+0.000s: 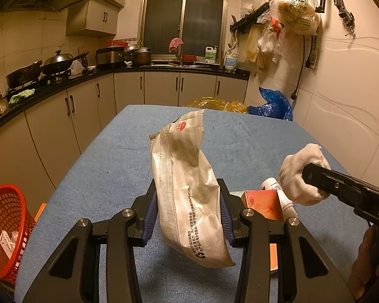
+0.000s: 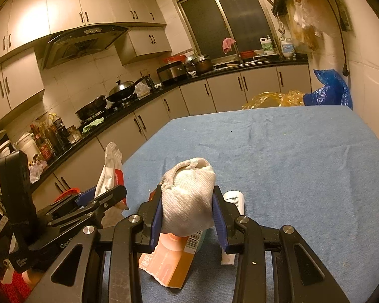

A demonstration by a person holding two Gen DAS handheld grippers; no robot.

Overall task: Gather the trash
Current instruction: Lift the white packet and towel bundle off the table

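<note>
The blue-covered table [image 1: 93, 166] fills both views, with a red mesh basket [image 1: 7, 224] standing off its left edge, low beside it, already holding some scraps. The left gripper [image 1: 188, 217] holds a long crumpled white wrapper [image 1: 187, 176] clear of the cloth, its blue pads [image 1: 151, 209] pressed narrow against the wrapper's lower half. The wrapper's long axis runs away from the camera, its torn open end pointing up and toward the far side of the table, its sealed corner hanging down toward the camera. The right gripper [image 2: 188, 209] is closed around a balled white paper towel [image 2: 188, 197], lifted just above an orange box [image 2: 169, 262] and a white tube [image 2: 236, 199] that lie on the cloth near each other. The likeliest trouble, I judge, is the wrapper: it is thin, slick and held low down, so a swing toward the basket could make it twist or slip from the pads, or its long free end could catch the basket rim and fall outside. The soft towel ball could also squeeze out if the hold loosens. The two grippers sit close, so they might collide.
</note>
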